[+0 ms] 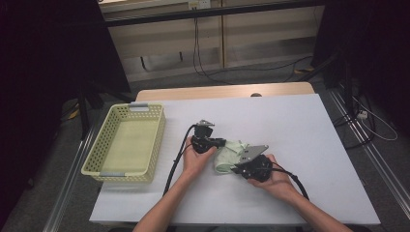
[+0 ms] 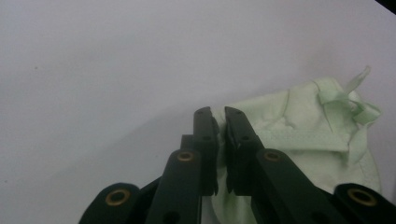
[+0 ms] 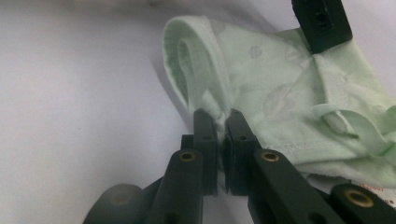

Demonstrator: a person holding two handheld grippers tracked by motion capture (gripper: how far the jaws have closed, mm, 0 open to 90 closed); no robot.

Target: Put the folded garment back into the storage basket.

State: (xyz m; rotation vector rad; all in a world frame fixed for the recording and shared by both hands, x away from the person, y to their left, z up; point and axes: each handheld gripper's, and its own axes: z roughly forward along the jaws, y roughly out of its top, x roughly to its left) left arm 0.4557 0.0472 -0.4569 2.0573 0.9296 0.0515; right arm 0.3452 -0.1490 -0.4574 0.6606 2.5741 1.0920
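Observation:
A small pale green garment (image 1: 230, 155) with thin ties lies crumpled on the white table between my two grippers. My left gripper (image 1: 222, 143) meets it from the left at its far edge. In the left gripper view the jaws (image 2: 218, 115) stand together with the garment's edge (image 2: 299, 126) at their tips. My right gripper (image 1: 236, 169) comes in from the right at the near edge. Its jaws (image 3: 218, 117) are shut on the garment's ribbed hem (image 3: 205, 70). The left gripper's jaw tip (image 3: 322, 23) shows at the top of the right gripper view, pressed on the cloth.
A pale yellow plastic basket (image 1: 103, 140) stands at the table's left edge, with nothing inside. The white table top (image 1: 300, 140) stretches wide to the right and behind. Black cables (image 1: 175, 164) trail from both grippers toward the front edge.

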